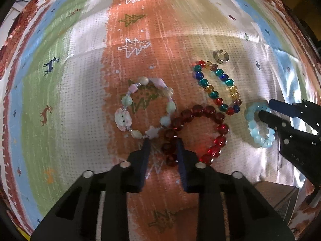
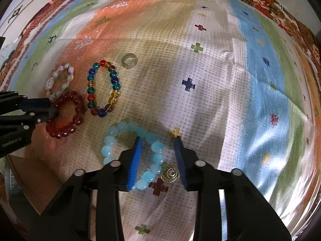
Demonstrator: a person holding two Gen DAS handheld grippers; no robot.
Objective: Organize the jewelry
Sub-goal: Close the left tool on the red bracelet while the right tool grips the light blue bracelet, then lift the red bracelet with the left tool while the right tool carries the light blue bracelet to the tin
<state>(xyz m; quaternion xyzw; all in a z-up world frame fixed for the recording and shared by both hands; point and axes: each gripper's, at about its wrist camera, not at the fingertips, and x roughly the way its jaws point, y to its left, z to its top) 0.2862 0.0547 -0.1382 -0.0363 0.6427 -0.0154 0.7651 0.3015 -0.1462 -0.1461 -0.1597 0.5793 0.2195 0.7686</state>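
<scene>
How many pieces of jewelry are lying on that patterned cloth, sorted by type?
Bead bracelets: 4 – dark red, light blue, multicolour, pale pastel.
Silver rings: 1 – by the multicolour bracelet.
Small gold ornaments: 1 – beside the light blue bracelet; too small to say what it is.
Total: 6

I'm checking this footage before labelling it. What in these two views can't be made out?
- Red bracelet: left wrist view, its near beads are hidden behind the left gripper.
- Light blue bracelet: right wrist view, the right gripper finger covers part of the loop.
- Gold ornament: right wrist view, too small to identify.
- Silver ring: left wrist view, small and blurred.
- Brown box: cut off behind the right gripper.
</scene>
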